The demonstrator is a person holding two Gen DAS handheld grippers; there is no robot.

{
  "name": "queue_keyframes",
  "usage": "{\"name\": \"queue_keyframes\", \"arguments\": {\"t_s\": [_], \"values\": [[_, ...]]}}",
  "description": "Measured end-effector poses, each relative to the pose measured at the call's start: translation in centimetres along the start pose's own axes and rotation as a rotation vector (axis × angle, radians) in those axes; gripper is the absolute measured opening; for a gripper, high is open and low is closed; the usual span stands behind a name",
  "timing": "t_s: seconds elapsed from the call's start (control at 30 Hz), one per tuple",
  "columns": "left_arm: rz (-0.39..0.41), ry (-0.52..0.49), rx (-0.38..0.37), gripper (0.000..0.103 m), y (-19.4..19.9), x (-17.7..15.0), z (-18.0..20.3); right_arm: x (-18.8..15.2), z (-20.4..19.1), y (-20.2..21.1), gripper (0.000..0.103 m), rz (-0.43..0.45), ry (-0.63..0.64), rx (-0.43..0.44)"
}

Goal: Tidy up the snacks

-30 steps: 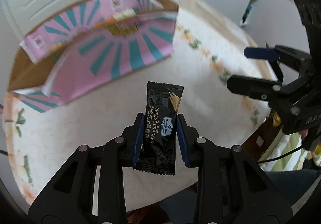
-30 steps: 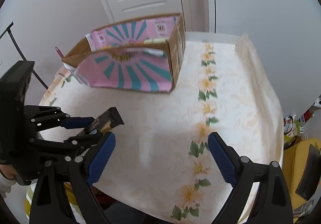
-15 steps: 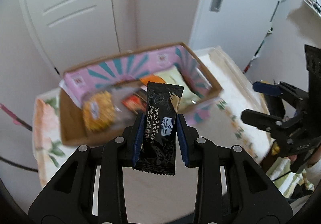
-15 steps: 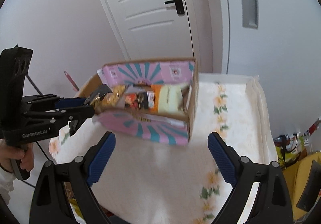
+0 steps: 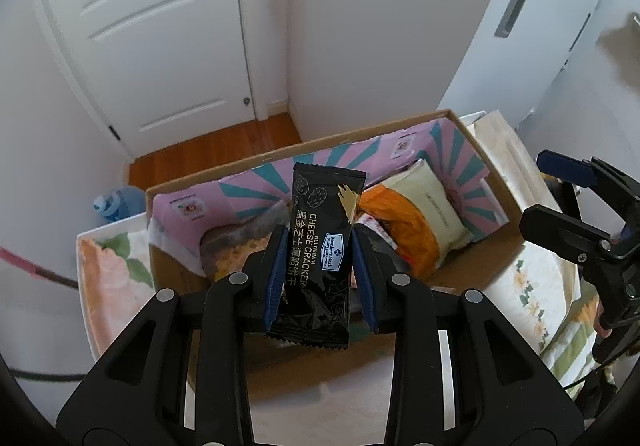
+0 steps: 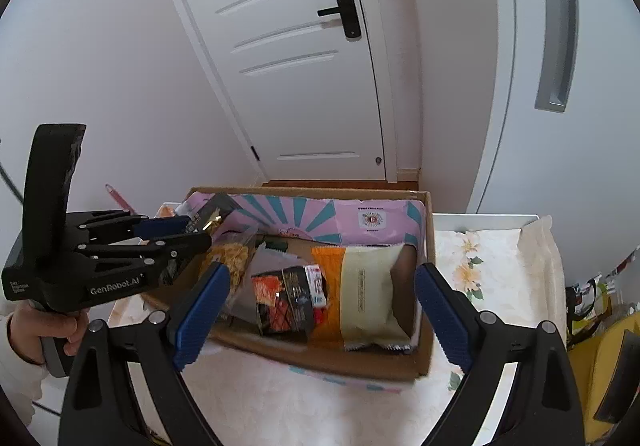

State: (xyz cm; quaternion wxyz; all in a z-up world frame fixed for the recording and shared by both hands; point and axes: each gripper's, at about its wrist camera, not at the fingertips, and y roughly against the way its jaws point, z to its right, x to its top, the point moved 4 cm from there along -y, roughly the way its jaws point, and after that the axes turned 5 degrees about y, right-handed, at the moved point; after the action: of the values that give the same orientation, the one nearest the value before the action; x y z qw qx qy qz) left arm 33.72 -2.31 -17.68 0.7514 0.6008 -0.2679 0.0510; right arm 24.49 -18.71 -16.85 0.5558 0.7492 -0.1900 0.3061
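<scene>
My left gripper is shut on a black cheese cracker packet, held upright above the open cardboard box. Pink and teal flaps line the box, which holds several snack packs: a pale cream pack, an orange pack, a yellow snack bag and dark packets. In the right wrist view the left gripper hangs over the box's left end, packet tip showing. My right gripper stands open and wide over the box's near side, nothing between its fingers.
The box sits on a table covered by a floral cloth. Behind it are a white door with a black handle, white walls and a strip of wood floor. A blue bottle stands on the floor left of the table.
Both grippers rose and moved toward the box. The box's inside has come into view, and the held packet now hangs over it. The grip and the right jaws are unchanged.
</scene>
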Motion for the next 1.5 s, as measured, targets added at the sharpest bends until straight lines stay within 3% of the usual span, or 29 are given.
{"name": "queue_keyframes", "arguments": {"t_s": [0.07, 0.1, 0.13, 0.2, 0.43, 0.7, 0.9, 1.17, 1.27, 1.3, 1.5], "values": [[-0.013, -0.018, -0.004, 0.030, -0.8, 0.2, -0.2, 0.3, -0.1, -0.6, 0.092, -0.003, -0.016, -0.010], [-0.028, -0.035, 0.002, 0.038, -1.4, 0.3, -0.1, 0.3, -0.1, -0.8, 0.092, -0.003, -0.024, -0.015], [-0.036, -0.047, 0.012, 0.065, -1.8, 0.3, -0.1, 0.3, -0.1, -0.9, 0.092, -0.004, -0.034, -0.021], [-0.023, -0.069, 0.040, 0.103, -2.1, 0.2, 0.0, 0.3, -0.1, -1.2, 0.092, -0.005, -0.055, -0.035], [0.013, -0.084, 0.045, 0.103, -0.9, -0.5, -0.2, -0.6, 0.1, -0.8, 0.092, -0.011, -0.105, -0.069], [0.089, -0.031, 0.096, 0.103, 3.9, -1.4, 0.6, -1.0, -0.8, 1.3, 0.092, -0.006, -0.071, -0.048], [0.210, 0.067, 0.133, 0.103, 10.3, -2.3, 1.7, -0.4, -1.4, 5.2, 0.092, 0.031, -0.027, -0.048], [0.417, 0.190, 0.238, 0.103, 20.0, -5.0, 3.8, 0.4, -2.0, 12.7, 0.092, 0.138, -0.005, -0.135], [0.458, 0.211, 0.271, 0.103, 21.8, -5.9, 4.4, 0.2, -2.4, 14.9, 0.093, 0.189, -0.007, -0.170], [0.471, 0.214, 0.281, 0.103, 22.2, -6.2, 4.5, 0.1, -2.6, 15.4, 0.102, 0.200, -0.004, -0.183], [0.511, 0.209, 0.287, 0.103, 23.9, -7.9, 5.4, -1.1, -3.9, 17.5, 0.103, 0.249, 0.010, -0.240]]}}
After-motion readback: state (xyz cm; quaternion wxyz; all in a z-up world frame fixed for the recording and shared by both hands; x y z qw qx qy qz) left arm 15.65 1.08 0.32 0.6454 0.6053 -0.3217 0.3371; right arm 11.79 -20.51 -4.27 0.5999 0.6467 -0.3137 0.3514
